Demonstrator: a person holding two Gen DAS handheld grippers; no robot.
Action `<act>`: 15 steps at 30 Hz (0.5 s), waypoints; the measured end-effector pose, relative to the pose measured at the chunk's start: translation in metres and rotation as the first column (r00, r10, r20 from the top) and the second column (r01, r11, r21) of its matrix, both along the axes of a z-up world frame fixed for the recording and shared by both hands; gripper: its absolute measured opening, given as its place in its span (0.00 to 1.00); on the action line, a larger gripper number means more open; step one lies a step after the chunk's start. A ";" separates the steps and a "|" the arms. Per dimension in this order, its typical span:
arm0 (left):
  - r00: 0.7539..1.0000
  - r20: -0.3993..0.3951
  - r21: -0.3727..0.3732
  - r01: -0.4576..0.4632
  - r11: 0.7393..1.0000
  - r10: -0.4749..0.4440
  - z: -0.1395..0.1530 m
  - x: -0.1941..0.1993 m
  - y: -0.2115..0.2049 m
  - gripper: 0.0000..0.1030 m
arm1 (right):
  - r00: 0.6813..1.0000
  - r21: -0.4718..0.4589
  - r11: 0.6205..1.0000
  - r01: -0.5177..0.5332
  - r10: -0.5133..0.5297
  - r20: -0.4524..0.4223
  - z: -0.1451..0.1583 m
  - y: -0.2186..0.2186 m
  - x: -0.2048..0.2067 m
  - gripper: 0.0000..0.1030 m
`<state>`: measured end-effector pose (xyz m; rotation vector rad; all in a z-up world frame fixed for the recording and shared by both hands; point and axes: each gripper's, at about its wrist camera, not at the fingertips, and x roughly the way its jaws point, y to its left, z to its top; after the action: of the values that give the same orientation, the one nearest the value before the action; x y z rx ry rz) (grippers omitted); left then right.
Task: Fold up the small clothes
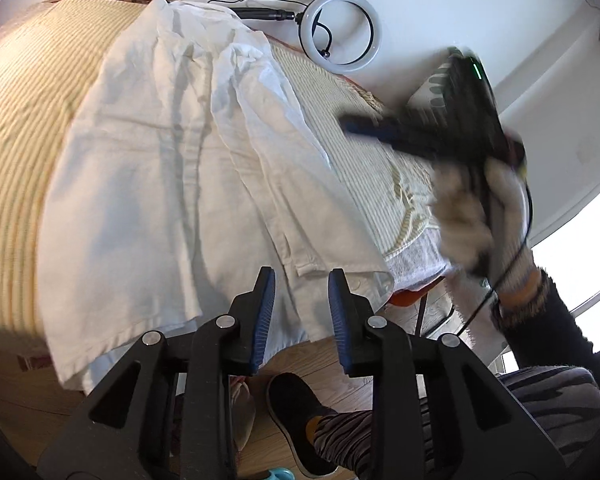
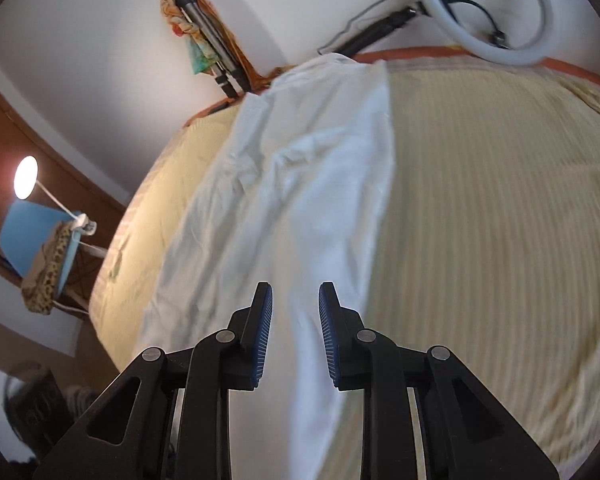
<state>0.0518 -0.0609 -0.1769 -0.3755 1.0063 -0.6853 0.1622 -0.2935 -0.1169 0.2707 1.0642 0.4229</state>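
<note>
A white garment (image 1: 172,184) lies spread lengthwise on a table covered with a cream striped cloth (image 1: 24,128); its near end hangs over the front edge. My left gripper (image 1: 302,280) is open and empty, just above that near hem. In the right wrist view the same garment (image 2: 300,184) runs away from me on the cloth (image 2: 500,220). My right gripper (image 2: 295,294) is open and empty above the garment's near part. It also shows, blurred, in the left wrist view (image 1: 364,126), held in a gloved hand above the table's right side.
A white ring light (image 1: 342,30) on a black stand lies at the table's far edge against the wall. A lit lamp (image 2: 26,178) and a blue chair (image 2: 36,240) stand to the left. A person's slippered foot (image 1: 296,412) is on the wooden floor below the table edge.
</note>
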 end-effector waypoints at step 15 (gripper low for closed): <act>0.996 -0.086 0.067 0.014 0.998 -0.009 -0.018 0.028 -0.031 0.17 | 0.990 0.139 0.988 -0.059 0.076 -0.117 -0.046 -0.005 -0.076 0.25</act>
<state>0.0795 -0.0923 -0.1952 -0.3426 1.1105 -0.6484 0.0864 -0.2985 -0.1632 0.3858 1.1682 0.5465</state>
